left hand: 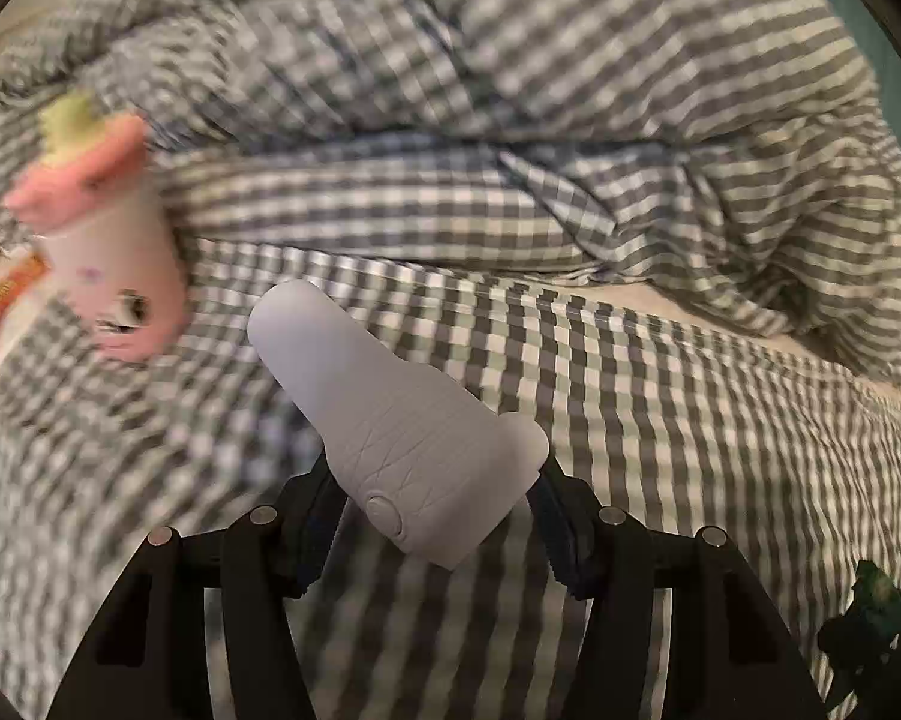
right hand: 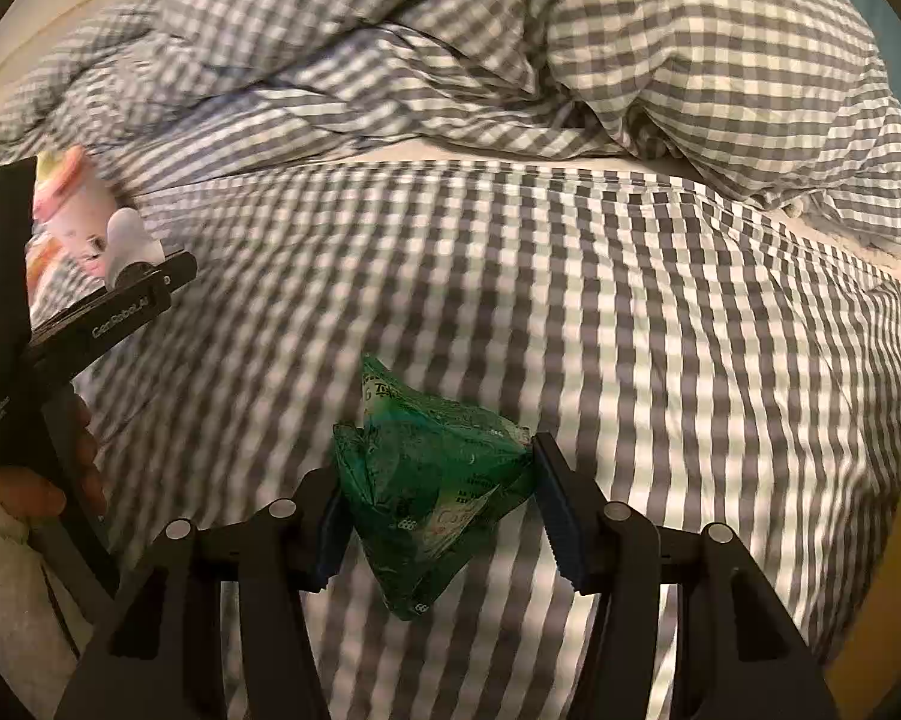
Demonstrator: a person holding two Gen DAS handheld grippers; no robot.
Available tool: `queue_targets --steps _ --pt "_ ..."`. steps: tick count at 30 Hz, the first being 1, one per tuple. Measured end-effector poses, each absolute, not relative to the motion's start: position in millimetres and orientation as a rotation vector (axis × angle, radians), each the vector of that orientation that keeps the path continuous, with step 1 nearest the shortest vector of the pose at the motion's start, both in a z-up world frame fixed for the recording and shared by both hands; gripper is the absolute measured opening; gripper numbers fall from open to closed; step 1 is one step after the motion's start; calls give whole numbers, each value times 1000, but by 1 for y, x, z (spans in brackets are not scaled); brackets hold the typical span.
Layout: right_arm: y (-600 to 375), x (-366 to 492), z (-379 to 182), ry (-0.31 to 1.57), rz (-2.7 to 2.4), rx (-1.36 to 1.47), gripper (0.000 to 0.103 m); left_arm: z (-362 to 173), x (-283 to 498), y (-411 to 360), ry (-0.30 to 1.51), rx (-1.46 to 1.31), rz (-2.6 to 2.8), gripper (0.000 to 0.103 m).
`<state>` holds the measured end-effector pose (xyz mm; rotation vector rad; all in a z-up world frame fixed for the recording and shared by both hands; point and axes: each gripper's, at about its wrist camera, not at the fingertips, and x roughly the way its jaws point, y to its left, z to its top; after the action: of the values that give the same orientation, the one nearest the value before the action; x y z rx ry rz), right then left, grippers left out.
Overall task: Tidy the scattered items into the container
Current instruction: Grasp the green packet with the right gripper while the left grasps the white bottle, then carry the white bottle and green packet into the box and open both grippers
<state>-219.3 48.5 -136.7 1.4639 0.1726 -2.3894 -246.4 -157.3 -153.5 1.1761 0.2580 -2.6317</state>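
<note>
My left gripper (left hand: 435,516) is shut on a pale grey case with a round snap button (left hand: 390,414), held above the checked bedsheet. My right gripper (right hand: 435,516) is shut on a crumpled green plastic packet (right hand: 432,480), also above the sheet. A pink and white plush toy with a green top (left hand: 108,240) lies at the left; it also shows in the right wrist view (right hand: 78,204), behind the left gripper's body (right hand: 60,324). The green packet peeks in at the left wrist view's lower right (left hand: 864,612). No container is in view.
A grey-and-white checked sheet (right hand: 630,330) covers the bed. A bunched checked duvet (left hand: 570,90) is piled along the far side. An orange-printed item (left hand: 12,288) lies at the far left beside the plush. The bed's right edge (right hand: 888,480) drops off at the right.
</note>
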Motion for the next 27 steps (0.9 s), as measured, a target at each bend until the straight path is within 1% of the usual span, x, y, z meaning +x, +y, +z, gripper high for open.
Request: queue_targets --steps 5,7,14,20,27 --pt "50 -187 -111 142 -2389 1425 54 -118 -192 -149 185 1156 -2647 59" --pt "52 -172 -99 141 -2388 1411 54 -109 -181 -147 139 1159 -2663 59" --pt "64 -130 -67 135 -2458 1361 54 -70 -129 -101 15 1144 -2775 59" --pt "82 -89 -40 146 -2512 1311 54 -49 -88 -74 -35 1115 -2835 59" --pt "106 -57 -25 110 -2542 1279 54 -27 -55 -53 -74 1064 -2857 60"
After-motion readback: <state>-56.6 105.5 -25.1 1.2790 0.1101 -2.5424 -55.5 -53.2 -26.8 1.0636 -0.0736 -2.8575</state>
